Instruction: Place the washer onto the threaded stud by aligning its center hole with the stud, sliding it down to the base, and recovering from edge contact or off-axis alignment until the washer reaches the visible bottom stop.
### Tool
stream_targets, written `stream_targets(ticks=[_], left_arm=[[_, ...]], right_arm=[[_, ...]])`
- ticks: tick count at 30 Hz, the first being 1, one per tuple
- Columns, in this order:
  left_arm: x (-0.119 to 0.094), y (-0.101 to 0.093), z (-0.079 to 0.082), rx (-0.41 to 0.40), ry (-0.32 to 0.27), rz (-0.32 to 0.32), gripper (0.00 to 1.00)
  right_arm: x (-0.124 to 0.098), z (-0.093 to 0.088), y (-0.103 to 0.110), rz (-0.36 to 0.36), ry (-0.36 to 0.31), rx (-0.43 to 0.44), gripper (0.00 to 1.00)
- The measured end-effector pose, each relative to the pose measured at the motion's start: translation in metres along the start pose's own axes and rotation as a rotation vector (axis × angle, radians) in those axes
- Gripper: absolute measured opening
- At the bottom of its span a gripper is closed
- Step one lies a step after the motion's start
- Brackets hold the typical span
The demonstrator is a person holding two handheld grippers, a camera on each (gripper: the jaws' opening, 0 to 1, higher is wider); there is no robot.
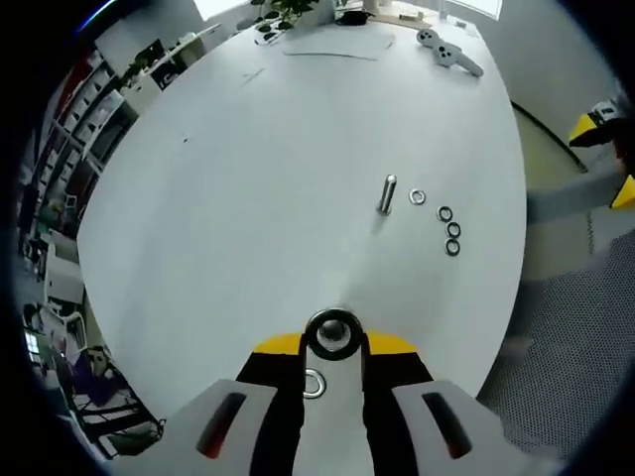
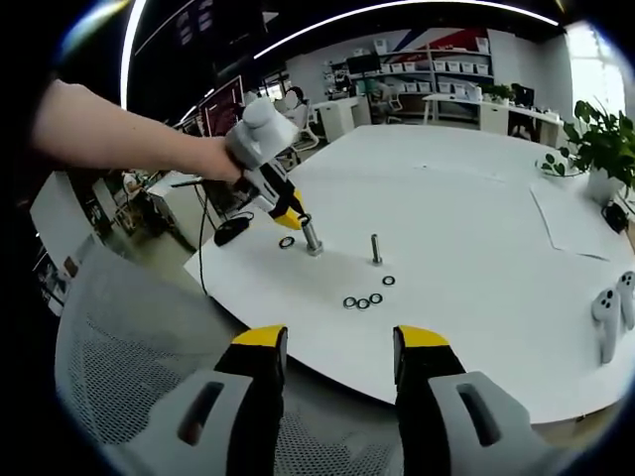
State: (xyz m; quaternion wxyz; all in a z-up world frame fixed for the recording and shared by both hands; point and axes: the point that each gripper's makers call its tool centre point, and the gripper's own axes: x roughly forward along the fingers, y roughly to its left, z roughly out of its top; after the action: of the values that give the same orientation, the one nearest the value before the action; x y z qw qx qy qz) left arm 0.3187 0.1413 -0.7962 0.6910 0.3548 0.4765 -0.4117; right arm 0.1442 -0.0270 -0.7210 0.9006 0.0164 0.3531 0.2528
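- The left gripper (image 1: 332, 349) has its jaws closed on a washer (image 1: 333, 332), held over a threaded stud (image 2: 312, 238) near the bench (image 1: 248, 198) edge.
- The washer looks thin, stiff, light and slippery; an edge pinch that leaves the hole clear suits it.
- The right gripper (image 2: 339, 349) hangs off the bench edge, jaws wide apart and empty.
- Farther in, a second stud (image 1: 387, 193) stands beside four spare washers (image 1: 445, 214).

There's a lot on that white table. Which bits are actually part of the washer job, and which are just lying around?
Part of the job:
left gripper, holding a stud
washer lying beside it
second stud, standing free
loose washers

Just lying about:
controllers
paper sheet
potted plant
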Motion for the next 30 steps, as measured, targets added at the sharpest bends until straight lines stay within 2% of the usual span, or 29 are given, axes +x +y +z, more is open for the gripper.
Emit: stream_targets(ticks=[17, 30], left_arm=[[0.016, -0.001, -0.002, 0.031, 0.059, -0.006, 0.19], [0.043, -0.001, -0.011, 0.058, 0.111, -0.006, 0.19]], right_arm=[[0.0, 0.0, -0.001, -0.003, 0.0, 0.002, 0.45], [0.0, -0.001, 0.0, 0.0, 0.003, -0.006, 0.45]])
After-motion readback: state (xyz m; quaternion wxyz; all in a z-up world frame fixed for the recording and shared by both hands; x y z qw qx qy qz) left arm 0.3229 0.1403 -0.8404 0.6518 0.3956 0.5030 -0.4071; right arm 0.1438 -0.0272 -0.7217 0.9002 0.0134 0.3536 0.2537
